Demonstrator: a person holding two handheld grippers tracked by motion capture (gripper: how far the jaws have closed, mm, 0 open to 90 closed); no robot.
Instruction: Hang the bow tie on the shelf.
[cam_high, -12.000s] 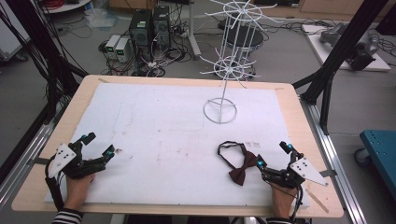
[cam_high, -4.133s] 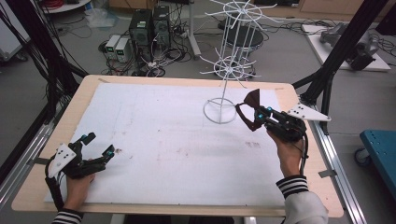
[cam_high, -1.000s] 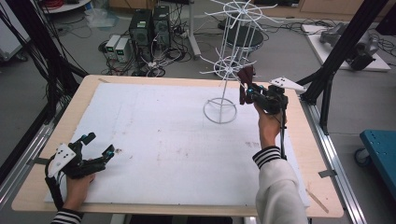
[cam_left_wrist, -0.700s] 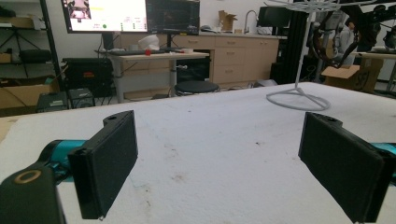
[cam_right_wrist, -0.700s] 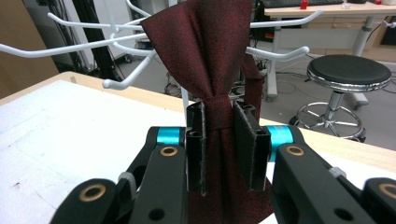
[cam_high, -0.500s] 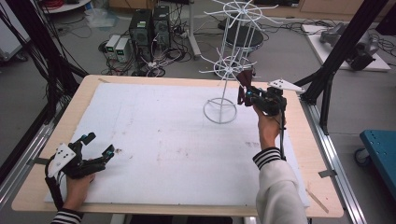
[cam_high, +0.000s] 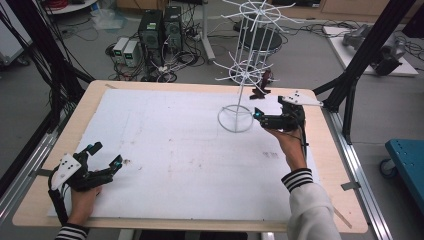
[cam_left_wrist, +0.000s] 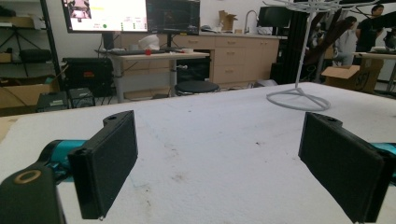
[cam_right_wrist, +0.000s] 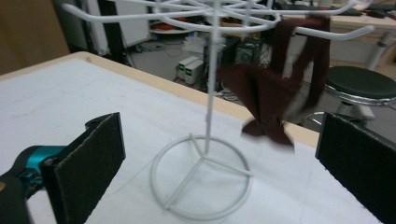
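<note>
We see even, fairly bright light with only soft shadows on the white desk (cam_high: 165, 145). In the right gripper view the dark cloth (cam_right_wrist: 271, 100) ahead of the tool is smeared with blur. In the left gripper view the room beyond the tool looks soft and grainy.

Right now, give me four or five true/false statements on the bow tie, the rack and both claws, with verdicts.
1. The bow tie hangs from an arm of the rack. True.
2. The right claw is shut on the bow tie. False: its jaws are wide apart and the tie hangs free.
3. The left claw is open, low over the table. True.
4. The rack lies tipped over. False: it stands upright on its ring base.
5. The left claw holds a second tie. False: nothing sits between its jaws.
</note>
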